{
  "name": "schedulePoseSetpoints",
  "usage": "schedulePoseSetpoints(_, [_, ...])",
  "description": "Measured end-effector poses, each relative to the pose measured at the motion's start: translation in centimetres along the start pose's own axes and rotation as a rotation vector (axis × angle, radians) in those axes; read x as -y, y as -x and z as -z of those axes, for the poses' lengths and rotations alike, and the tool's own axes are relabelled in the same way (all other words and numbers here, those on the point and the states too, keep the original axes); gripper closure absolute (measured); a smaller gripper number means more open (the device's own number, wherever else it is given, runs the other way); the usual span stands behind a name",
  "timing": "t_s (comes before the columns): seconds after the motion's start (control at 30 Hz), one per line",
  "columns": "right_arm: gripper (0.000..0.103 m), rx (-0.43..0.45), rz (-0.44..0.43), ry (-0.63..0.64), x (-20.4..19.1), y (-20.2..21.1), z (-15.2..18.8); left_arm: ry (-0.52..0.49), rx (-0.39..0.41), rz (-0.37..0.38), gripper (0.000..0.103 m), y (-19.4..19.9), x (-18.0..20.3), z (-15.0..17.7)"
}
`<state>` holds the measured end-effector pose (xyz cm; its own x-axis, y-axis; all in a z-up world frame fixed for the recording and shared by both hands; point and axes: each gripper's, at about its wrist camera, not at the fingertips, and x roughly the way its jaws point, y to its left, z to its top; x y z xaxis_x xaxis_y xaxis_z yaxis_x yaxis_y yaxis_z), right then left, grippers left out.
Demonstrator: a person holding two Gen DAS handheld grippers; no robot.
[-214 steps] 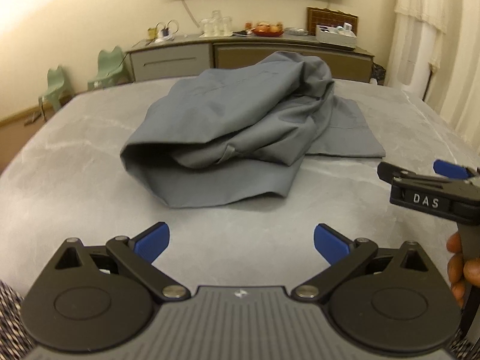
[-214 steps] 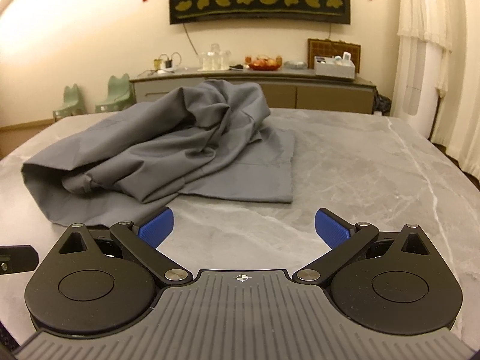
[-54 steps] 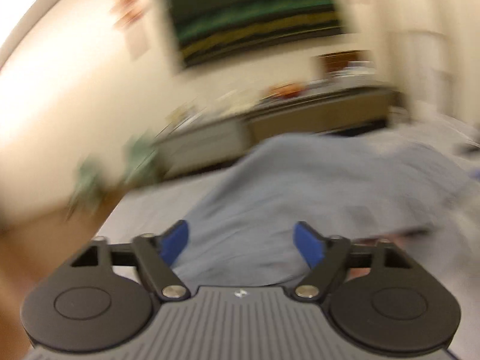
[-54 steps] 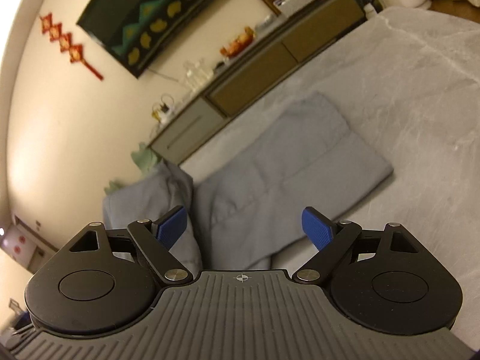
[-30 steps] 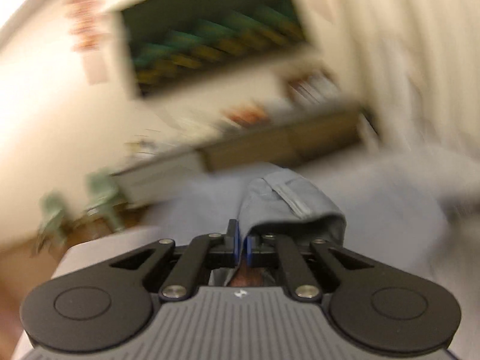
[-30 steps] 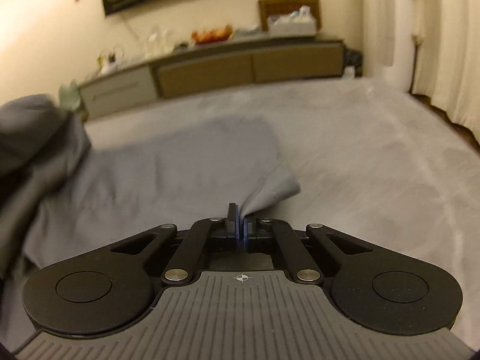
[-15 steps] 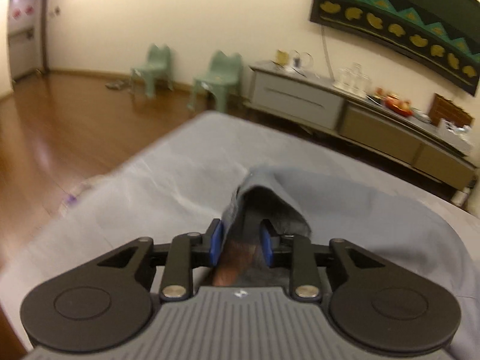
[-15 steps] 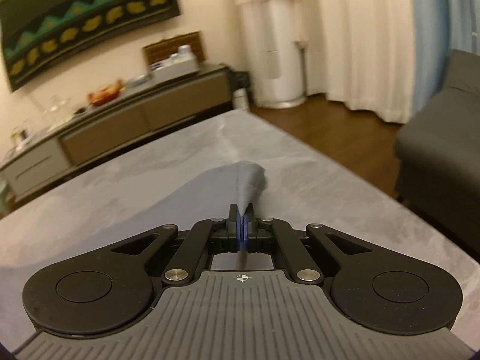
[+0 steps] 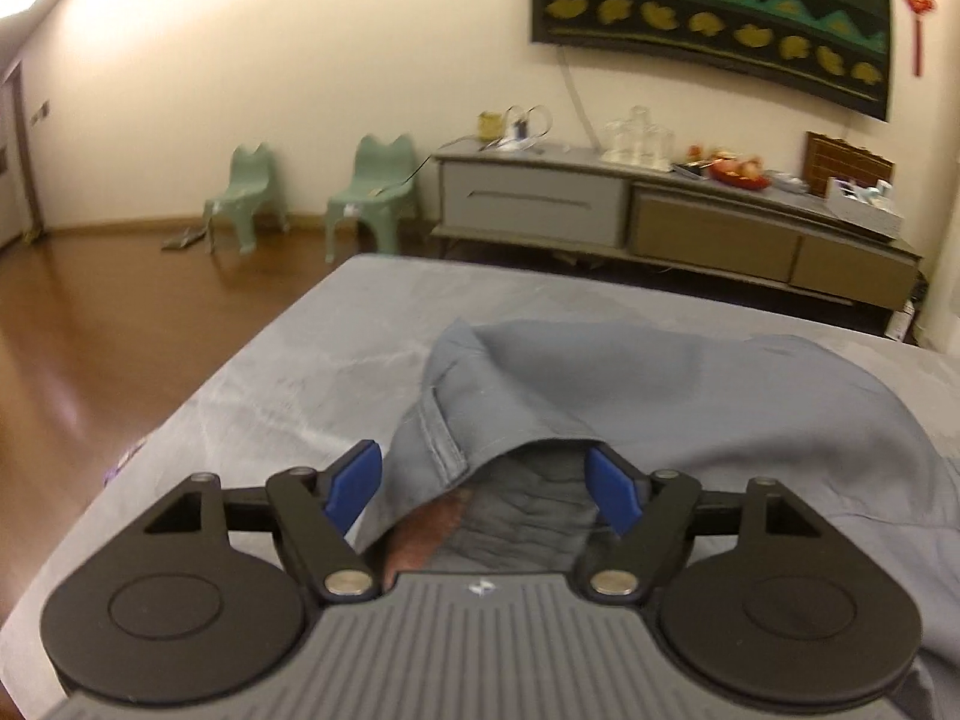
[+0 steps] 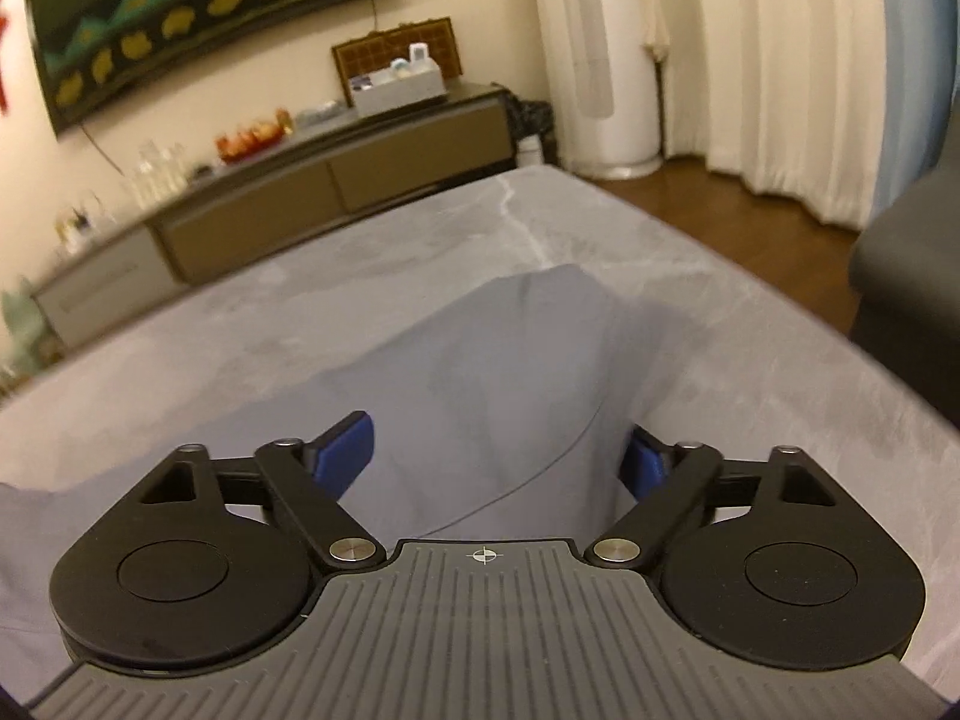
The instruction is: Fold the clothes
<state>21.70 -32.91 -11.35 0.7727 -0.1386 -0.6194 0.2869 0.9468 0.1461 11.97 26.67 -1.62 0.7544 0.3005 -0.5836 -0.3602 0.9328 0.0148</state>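
Left gripper (image 9: 483, 483): the jaws stand spread wide, clamping nothing. A hemmed edge of the grey garment (image 9: 690, 396) lies draped between the two blue pads (image 9: 354, 477), loose, with a dark hollow under the raised fold. A fingertip shows just behind the hem, below the cloth. Ahead of this gripper the garment runs off to the right in a broad, soft mound on the grey marbled table (image 9: 288, 372); to the left, bare tabletop reaches the table edge, with wooden floor beyond.

Right gripper (image 10: 498, 456): the jaws are likewise spread, gripping nothing. Between them the garment's other end (image 10: 516, 372) rises to a peaked corner just ahead of the fingers, its curved edge passing close to the right pad. Past the peak lies bare table, then the far table edge.

Judgement: both ends are free of the grippers and the cloth is stretched out along the table, which fits either a spreading step or the laying-down of a fold; the pictures do not settle which.

Good practice for this stage:
- Withdraw each gripper straight back, so that the pads do not drag the hem.
- Check that the lifted hem and the peaked corner settle flat.
- Regrip only at a seam or corner, one layer deep.
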Motion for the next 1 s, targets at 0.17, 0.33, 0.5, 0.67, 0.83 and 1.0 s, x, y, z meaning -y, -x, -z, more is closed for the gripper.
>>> schedulePoseSetpoints(0.17, [0.024,-0.034,0.044,0.043,0.3,-2.8,-0.7,-0.117,0.021,0.05,0.063,0.6,2.7,0.7])
schedulePoseSetpoints(0.33, [0.103,-0.072,0.005,0.064,0.7,-4.7,-1.2,-0.116,0.096,0.081,0.103,2.1,3.2,-1.1])
schedulePoseSetpoints(0.5, [0.103,0.112,-0.061,0.127,-1.3,-1.4,-7.1,0.1,0.318,0.065,0.103,7.0,-2.5,-9.5])
schedulePoseSetpoints(0.67, [0.103,0.297,-0.047,0.176,-5.2,0.3,-16.0,0.211,0.317,-0.085,0.103,3.6,-6.5,-16.8])
schedulePoseSetpoints(0.83, [0.097,0.16,0.053,0.204,-8.9,-6.4,-17.4,0.204,0.085,-0.245,0.101,-6.3,-6.6,-14.3])
schedulePoseSetpoints(1.0, [0.05,-0.02,-0.082,0.249,-10.0,-8.0,-9.3,0.264,-0.009,-0.228,0.081,-8.4,-7.1,-8.9])
